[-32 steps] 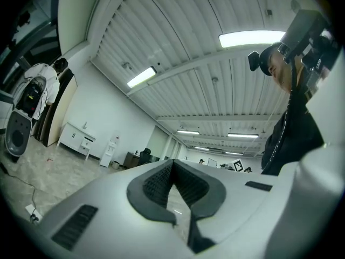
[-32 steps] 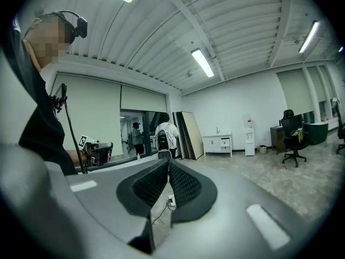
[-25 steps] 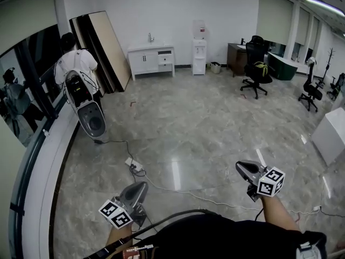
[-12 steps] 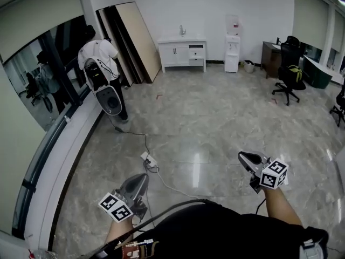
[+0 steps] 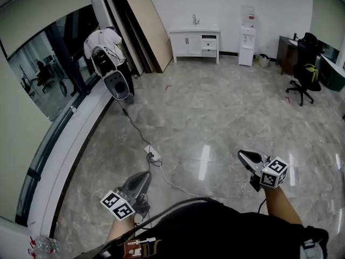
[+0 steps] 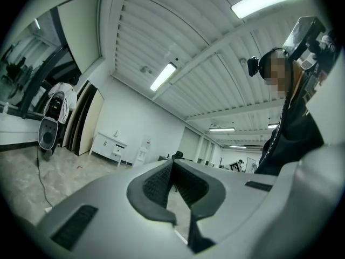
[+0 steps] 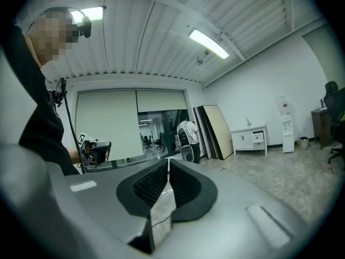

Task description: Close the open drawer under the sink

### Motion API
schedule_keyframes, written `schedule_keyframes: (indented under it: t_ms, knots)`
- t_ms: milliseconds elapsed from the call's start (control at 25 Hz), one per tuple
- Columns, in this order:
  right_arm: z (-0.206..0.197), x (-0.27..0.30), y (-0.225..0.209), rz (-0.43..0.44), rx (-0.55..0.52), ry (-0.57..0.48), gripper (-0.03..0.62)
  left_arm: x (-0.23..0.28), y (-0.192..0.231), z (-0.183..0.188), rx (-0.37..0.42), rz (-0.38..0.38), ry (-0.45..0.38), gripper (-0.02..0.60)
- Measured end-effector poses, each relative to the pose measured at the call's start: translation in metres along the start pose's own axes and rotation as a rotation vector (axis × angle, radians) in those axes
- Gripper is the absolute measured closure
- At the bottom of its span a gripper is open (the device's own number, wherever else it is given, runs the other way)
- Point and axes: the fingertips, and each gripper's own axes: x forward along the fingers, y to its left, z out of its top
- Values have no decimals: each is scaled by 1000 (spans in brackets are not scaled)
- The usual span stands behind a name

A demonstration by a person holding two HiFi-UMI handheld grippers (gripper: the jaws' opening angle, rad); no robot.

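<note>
Both grippers are held low in front of the body, pointing roughly level across the room.
- Left gripper (image 5: 142,178): jaws pressed together, nothing between them.
- Right gripper (image 5: 245,157): jaws likewise closed tip to tip, empty.

The sink cabinet (image 5: 188,43) stands against the far wall, well ahead of both grippers. The drawer (image 5: 209,46) sits in the cabinet's right-hand stack and seems to stand a little proud of the front (too small from here to say how far). A water dispenser (image 5: 248,21) stands just right of the cabinet. Nothing of the task is done yet. Judged stage: approach across the open floor (image 5: 226,107).

Hazards, as judged:
- A cable (image 5: 135,128) runs over the floor from a power strip (image 5: 153,156) just ahead of the left gripper. It leads toward a person (image 5: 105,41) by the window, far ahead and to the left. More cable lies between the two grippers, close to the body. A straight walk could snag a foot on it.
- Closed jaws make a narrow pushing tip. Set off-centre on the drawer front, the tip could skew the drawer on its runners and jam it. It could also skid off the face.
- Too hard a shove could slam the drawer so that it bounces back open.
- The dispenser stands close beside the cabinet. A wide swing of the right gripper at arrival could knock it.
</note>
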Motion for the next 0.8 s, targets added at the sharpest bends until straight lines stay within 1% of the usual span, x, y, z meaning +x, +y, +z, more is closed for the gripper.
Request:
schedule_keyframes:
  t_ms: [80,160,320,480,640,800]
  knots:
    - [0,7,-11,-11,9,4,583,13,13,2,-12,-5,2,581]
    - [0,15,-22,-34,22,4,583,27,27,1,-23,-25,5,581]
    - [3,38,-43,-93,0,10,583,59,66,3,-38,-97,4,581]
    - [29,69,-63,-172,-11,-14,583,91,116,26,-65,-176,2,581]
    - [53,103,-74,-242,-20,-46,583,116,163,56,-30,-251,27,581]
    - [68,151,-79,-291,-23,-74,583,130,225,83,-24,-288,18,581]
